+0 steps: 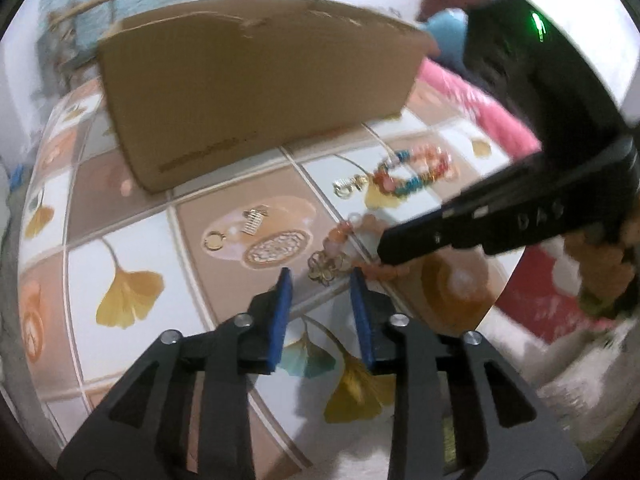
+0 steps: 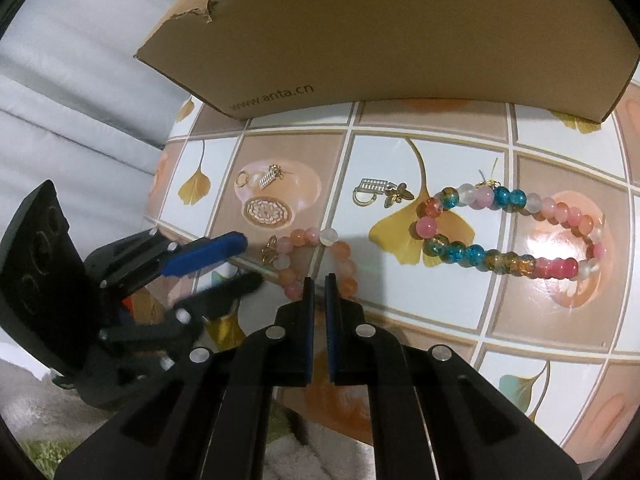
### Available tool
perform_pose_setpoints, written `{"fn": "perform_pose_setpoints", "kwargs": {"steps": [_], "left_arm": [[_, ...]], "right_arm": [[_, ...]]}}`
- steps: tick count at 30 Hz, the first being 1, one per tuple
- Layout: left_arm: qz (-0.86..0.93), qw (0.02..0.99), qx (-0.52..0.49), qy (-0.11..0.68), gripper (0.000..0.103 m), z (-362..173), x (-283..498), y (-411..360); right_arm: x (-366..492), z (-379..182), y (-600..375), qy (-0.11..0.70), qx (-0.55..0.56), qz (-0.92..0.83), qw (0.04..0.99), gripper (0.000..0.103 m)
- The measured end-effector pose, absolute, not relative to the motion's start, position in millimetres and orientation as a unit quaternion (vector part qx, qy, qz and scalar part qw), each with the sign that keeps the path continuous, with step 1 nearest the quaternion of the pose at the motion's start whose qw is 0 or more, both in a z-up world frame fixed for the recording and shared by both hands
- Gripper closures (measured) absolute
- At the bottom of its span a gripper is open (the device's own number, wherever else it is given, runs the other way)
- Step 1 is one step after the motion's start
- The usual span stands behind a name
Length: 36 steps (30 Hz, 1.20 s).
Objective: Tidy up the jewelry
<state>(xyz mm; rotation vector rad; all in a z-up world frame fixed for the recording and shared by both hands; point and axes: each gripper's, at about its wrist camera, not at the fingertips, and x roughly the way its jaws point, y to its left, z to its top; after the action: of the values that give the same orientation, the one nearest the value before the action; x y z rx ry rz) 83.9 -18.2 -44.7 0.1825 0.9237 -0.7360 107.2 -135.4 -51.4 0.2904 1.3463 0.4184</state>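
Observation:
An orange and white bead bracelet (image 2: 344,256) with a gold flower charm (image 2: 271,249) lies on the ginkgo-print tablecloth (image 2: 400,152). My right gripper (image 2: 320,282) is shut, its tips at the bracelet's near side and hiding that part of it. I cannot tell if it pinches the beads. In the left wrist view my left gripper (image 1: 320,278) stands open, with the gold charm (image 1: 326,267) on the cloth just beyond its blue pads (image 1: 283,300). The right gripper's tip (image 1: 386,248) sits over the orange beads (image 1: 340,236). Seen from the right wrist, the left gripper (image 2: 249,261) reaches in from the left.
A cardboard box (image 2: 400,40) stands at the back of the table. A multicoloured bead bracelet (image 2: 504,236) lies to the right. A silver abacus charm with a butterfly (image 2: 376,192) and a gold hoop with a small charm (image 2: 260,179) lie in the middle. Pink cloth (image 1: 480,108) lies past the table's right side.

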Motion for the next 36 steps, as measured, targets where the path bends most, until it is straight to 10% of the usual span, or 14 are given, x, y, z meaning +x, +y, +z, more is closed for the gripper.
{"fn": "perform_pose_setpoints", "kwargs": {"steps": [8,17,31,36], "left_arm": [[-0.369,0.811,0.170,0.421,0.073,-46,87,-34],[-0.378,0.802,0.207,0.413,0.102,-47,91,-39],[-0.348,0.817,0.166,0.429,0.103,-44,87,-25],[-0.343,0.826,0.125,0.430,0.087,-39,97,-21]], "right_arm": [[108,-51,-137,0.615,0.137,0.199,0.750,0.098],[106,-51,-142,0.617,0.146,0.201,0.747,0.098],[87,-47,-163,0.628,0.149,0.186,0.741,0.096],[80,-33,-172,0.609,0.146,0.196,0.755,0.066]]}}
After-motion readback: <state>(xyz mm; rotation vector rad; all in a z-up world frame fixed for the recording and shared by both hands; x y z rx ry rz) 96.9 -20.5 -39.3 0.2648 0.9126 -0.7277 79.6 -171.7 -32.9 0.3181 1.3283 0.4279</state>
